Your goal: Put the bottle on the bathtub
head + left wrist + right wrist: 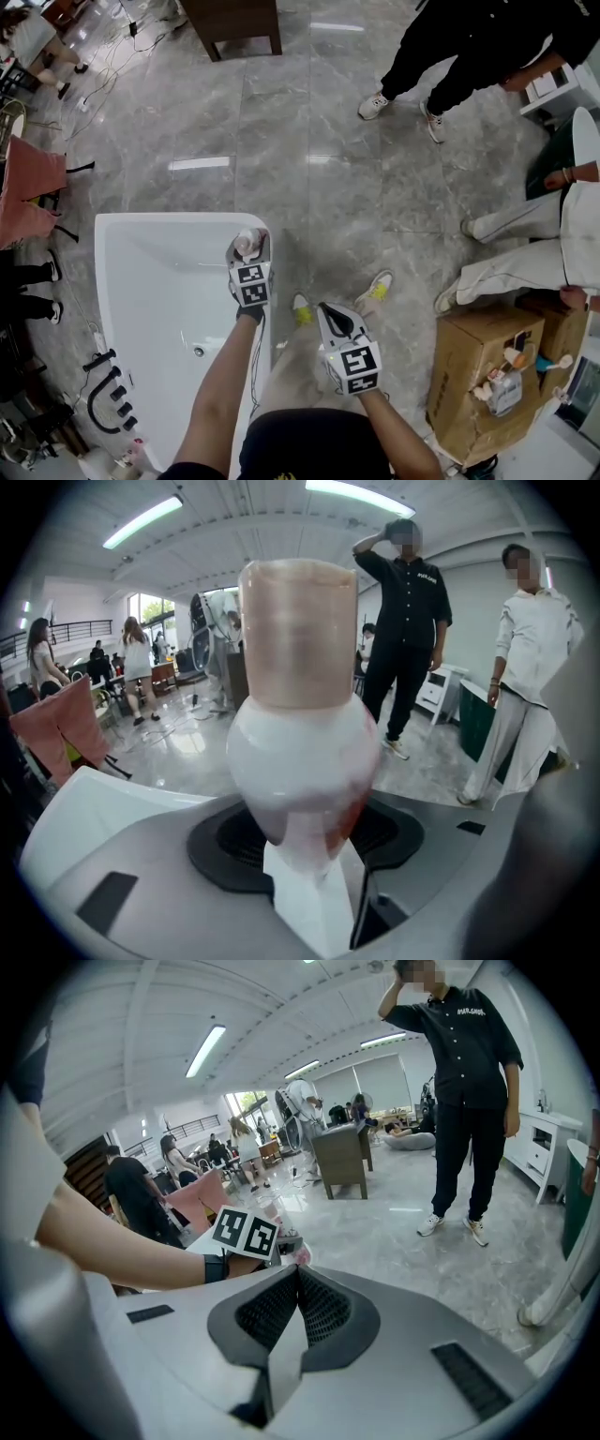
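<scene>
Squeezing the bottle [300,752], the left gripper [305,841] has its jaws pressed on the round white body. The bottle is at the far corner of the tub [131,234], right at the rim. I can't tell if it sits there yet. Letting go is what's left, I think. The left arm reaches out, tipped down. The right gripper [298,1302] is pinched tight with nothing in it, close to the person.

Grey left gripper [248,246] and right gripper [330,314] bear black-and-white marker cubes [251,284].
</scene>
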`<state>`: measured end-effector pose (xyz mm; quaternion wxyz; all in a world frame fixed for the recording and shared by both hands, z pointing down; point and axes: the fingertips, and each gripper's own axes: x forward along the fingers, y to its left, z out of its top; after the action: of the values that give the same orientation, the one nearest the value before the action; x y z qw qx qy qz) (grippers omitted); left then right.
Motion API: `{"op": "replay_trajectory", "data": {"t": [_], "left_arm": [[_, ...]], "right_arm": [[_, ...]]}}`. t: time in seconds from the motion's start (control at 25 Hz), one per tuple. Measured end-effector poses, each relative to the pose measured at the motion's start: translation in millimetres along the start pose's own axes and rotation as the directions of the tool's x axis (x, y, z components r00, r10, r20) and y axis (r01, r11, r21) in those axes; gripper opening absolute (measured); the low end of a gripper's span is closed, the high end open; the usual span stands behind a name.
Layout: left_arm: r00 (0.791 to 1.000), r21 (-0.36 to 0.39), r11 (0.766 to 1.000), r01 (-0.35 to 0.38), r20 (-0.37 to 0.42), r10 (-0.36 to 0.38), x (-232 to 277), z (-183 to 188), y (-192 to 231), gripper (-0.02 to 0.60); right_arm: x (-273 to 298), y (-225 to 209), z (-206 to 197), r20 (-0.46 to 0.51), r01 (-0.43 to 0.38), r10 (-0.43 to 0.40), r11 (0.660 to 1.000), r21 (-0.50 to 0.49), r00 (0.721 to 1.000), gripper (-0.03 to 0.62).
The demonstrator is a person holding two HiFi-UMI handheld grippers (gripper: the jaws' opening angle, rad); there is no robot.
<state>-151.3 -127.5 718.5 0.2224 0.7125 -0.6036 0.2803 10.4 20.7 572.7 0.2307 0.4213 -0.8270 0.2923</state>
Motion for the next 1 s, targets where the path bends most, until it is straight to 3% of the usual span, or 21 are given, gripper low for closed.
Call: {"op": "replay_trajectory", "data": {"t": [0.48, 0.64, 1.0], "left_arm": [[0.998, 0.008, 0.998, -0.054, -0.04, 0.055, 2, 1, -4, 0.249], [0.999, 0.009, 1.0, -0.017, -0.037, 0.018, 11, -6, -9, 0.348], [0.999, 0.007, 1.0, 0.001, -0.049, -0.001, 7, -13, -6, 0.367]], "right_arm": [[0, -2, -5, -0.003, 0.002, -0.002, 1.0, 0.012, 1.0, -0.002], [5, -3, -6, -0.01, 0.0, 0.0, 1.0, 0.001, 1.0, -0.002], [8, 5, -2, -0.013, -0.01, 0.01, 1.0, 0.002, 1.0, -0.002]]}}
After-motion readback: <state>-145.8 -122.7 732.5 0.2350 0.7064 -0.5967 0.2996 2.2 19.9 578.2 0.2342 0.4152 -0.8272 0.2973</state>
